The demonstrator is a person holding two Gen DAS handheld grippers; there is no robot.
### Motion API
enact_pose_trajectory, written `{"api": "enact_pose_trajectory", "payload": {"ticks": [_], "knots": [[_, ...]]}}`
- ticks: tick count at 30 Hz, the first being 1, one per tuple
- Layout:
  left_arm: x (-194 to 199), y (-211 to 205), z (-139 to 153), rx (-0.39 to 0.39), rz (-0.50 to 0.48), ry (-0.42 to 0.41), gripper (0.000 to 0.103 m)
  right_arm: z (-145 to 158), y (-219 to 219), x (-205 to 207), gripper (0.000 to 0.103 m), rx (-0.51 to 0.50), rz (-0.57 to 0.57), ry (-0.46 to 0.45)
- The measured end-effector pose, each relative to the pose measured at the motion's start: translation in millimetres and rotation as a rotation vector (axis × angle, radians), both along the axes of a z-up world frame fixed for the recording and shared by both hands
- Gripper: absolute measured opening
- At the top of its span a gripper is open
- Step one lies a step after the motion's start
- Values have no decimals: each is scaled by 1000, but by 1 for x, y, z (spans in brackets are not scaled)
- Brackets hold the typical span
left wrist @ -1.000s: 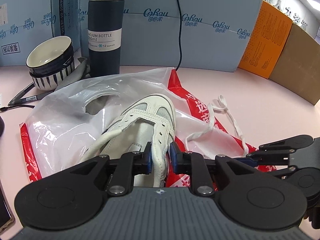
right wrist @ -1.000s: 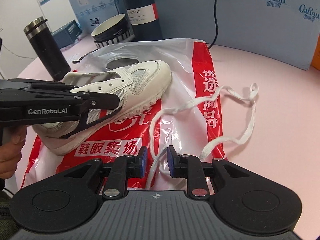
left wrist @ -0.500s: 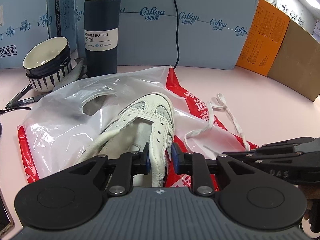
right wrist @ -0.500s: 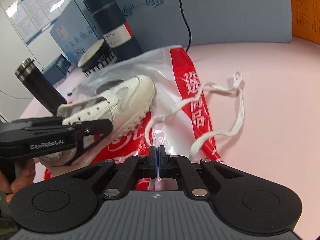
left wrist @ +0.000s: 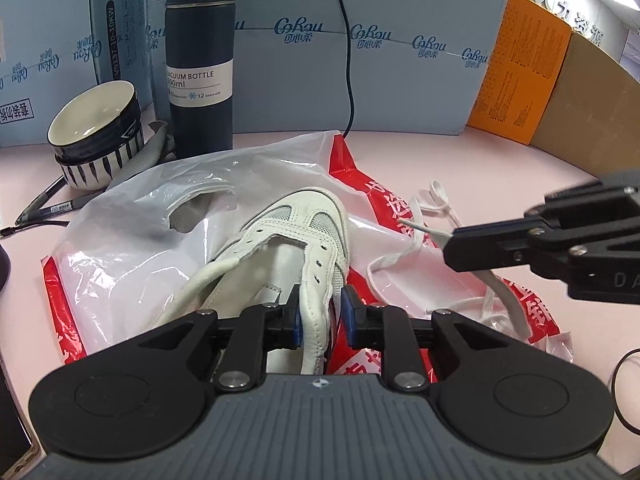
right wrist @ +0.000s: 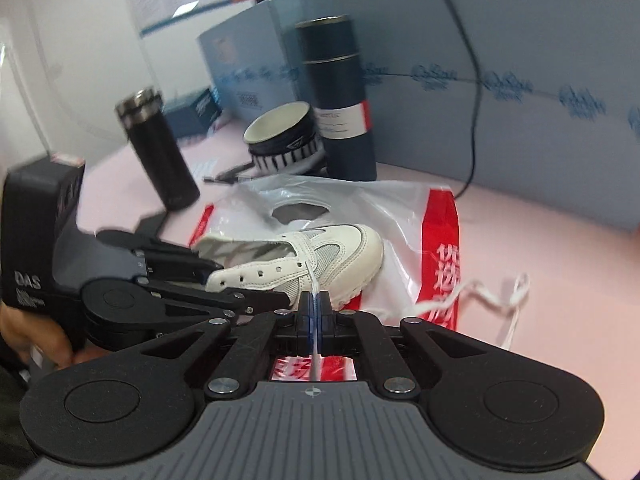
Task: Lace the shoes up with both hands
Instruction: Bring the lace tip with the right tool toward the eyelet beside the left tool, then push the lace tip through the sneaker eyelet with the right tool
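Shoe point(left wrist: 296, 248): one, white, lying on a plastic bag point(left wrist: 132, 248) on the desk point(left wrist: 460, 160); your left gripper point(left wrist: 320, 316) clamps its soft eyelet flap. Lace point(right wrist: 480, 296): one, limp and light; your right gripper point(right wrist: 316, 316) pinches it near the stiff tip, the best hold for threading.

Right wrist view motion-blurred; shoe point(right wrist: 304, 264) heel hidden behind left tongs point(right wrist: 280, 300); phone point(left wrist: 12, 432) cut by edge.

White shoe point(left wrist: 296, 240) and lace point(left wrist: 400, 264); red-and-white bag point(left wrist: 132, 224); pink table point(left wrist: 460, 160).
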State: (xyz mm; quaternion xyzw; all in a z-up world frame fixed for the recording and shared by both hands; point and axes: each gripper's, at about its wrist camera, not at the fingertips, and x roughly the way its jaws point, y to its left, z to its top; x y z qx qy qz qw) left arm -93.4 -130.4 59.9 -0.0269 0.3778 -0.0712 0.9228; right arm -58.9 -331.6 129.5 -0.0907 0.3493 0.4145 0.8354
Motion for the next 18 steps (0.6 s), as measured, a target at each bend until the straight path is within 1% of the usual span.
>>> {"api": "enact_pose_trajectory", "payload": {"ticks": [2, 3, 7, 9, 11, 18], "knots": [[-2, -5, -1, 37, -9, -19, 16, 2, 11, -2, 2, -88, 61, -65], [-3, -7, -1, 66, -16, -32, 15, 2, 16, -2, 2, -115, 86, -83], [-9, -21, -4, 192, -64, -79, 15, -1, 29, -1, 2, -190, 161, -128], [-11, -27, -6, 246, -90, -97, 15, -3, 34, 1, 2, -215, 183, -137], [-12, -28, -7, 261, -98, -102, 15, -6, 38, 3, 2, -237, 198, -139], [-11, -27, -8, 263, -102, -105, 16, -10, 50, 11, 2, -289, 243, -137]]}}
